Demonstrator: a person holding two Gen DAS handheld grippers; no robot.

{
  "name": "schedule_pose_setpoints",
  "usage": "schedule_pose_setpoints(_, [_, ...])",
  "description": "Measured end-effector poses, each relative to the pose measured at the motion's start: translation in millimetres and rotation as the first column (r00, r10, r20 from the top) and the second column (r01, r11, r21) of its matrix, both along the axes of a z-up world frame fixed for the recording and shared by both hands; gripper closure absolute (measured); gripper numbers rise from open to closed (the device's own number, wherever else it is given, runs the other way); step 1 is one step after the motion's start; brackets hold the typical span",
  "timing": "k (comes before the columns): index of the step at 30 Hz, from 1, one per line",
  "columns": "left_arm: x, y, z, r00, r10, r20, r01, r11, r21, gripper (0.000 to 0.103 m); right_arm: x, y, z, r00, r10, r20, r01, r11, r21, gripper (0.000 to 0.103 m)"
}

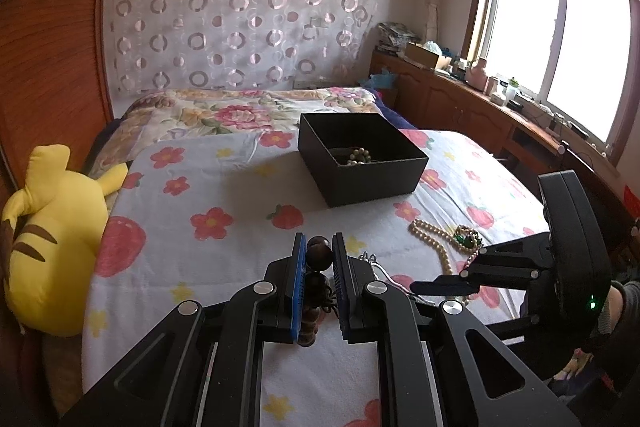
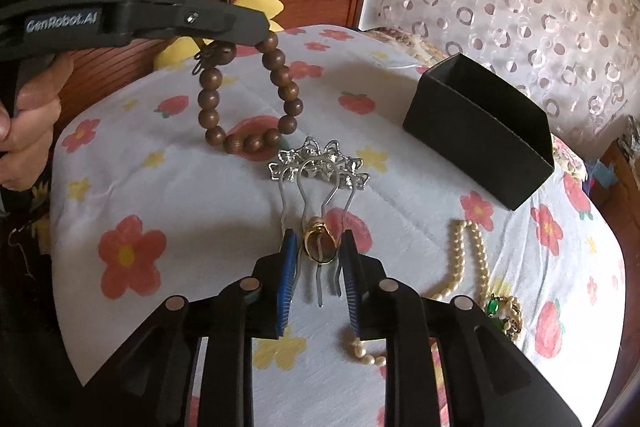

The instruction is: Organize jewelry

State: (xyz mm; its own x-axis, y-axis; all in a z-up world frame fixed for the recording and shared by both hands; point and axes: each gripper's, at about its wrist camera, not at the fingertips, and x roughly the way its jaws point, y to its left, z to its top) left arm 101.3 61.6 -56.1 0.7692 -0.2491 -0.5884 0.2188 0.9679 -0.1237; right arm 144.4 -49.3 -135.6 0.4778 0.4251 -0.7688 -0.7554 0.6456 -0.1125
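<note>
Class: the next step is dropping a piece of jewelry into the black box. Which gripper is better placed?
Left. The left gripper already grips the brown wooden bead bracelet, lifted off the bed; the open right gripper only straddles the gold ring.

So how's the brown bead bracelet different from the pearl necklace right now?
The brown bead bracelet hangs in the air, pinched by the left gripper; the pearl necklace lies loose on the flowered bedsheet. The bracelet's beads are large and dark, the necklace's small and cream. Both are strung beads, still outside the black box.
</note>
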Motion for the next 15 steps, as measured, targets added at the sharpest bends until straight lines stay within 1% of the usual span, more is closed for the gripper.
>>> schedule_pose_setpoints(4, [0.0, 0.4, -0.1, 1.0, -0.001, -0.002, 0.001, 1.0, -0.004, 0.091, 7.5, -5.9, 0.5, 0.999, -0.003, -0.038, 0.004, 0.999, 0.035, 0.08])
schedule_pose_setpoints(8, [0.3, -1.0, -2.1, 1.0, -0.004, -0.005, 0.004, 1.0, -0.004, 0.091, 15.3, -18.4, 1.6, 0.994, -0.031, -0.103, 0.043, 0.992, 0.118, 0.081])
schedule_pose_setpoints(12, [3.7, -8.3, -9.6, 1.0, -0.016, -0.02, 0.016, 1.0, 0.006, 0.091, 22.5, -28.4, 0.6, 0.985, -0.048, -0.166, 0.078, 0.981, 0.179, 0.081])
schedule_pose_setpoints(13, [5.6, -11.8, -11.4, 0.999, -0.022, -0.024, 0.023, 1.0, 0.013, 0.091, 22.7, -28.0, 0.2, 0.985, -0.047, -0.166, 0.077, 0.982, 0.175, 0.081])
schedule_pose_setpoints(15, [9.5, -18.7, -12.7, 0.999, -0.033, -0.031, 0.033, 0.999, 0.03, 0.091, 16.3, -23.9, 2.0, 0.993, -0.035, -0.114, 0.051, 0.989, 0.139, 0.081])
